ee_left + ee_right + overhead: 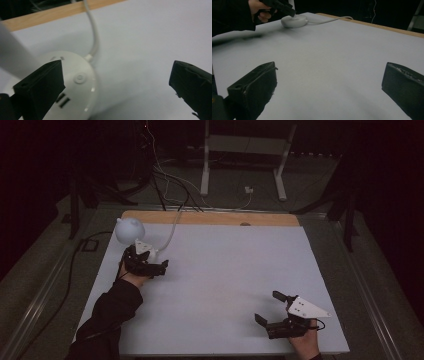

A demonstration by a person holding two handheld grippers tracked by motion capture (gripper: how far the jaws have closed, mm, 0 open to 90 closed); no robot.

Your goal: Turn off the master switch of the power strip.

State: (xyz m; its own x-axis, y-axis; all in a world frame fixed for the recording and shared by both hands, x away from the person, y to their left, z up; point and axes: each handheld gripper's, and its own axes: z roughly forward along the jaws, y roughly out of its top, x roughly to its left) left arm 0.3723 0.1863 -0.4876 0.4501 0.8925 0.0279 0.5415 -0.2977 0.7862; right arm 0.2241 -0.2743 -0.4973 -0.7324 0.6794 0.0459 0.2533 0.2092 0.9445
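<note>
We work in a dark room at a pale grey table [215, 285] with a wooden far edge. At far left stands our small white plastic desk lamp [129, 230]; its round base [80, 82] looks light, smooth and slippery, best taken by the stem. The left gripper [116, 80] hovers over the base, jaws spread, empty. The right gripper [272, 312] rests near right, likewise spread.

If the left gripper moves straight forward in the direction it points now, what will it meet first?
Probably the round white lamp base: in the left gripper view it lies just ahead of the open left gripper, under the jaw on that view's left. Beyond it come its white cable and the table. Depth is unclear.
</note>
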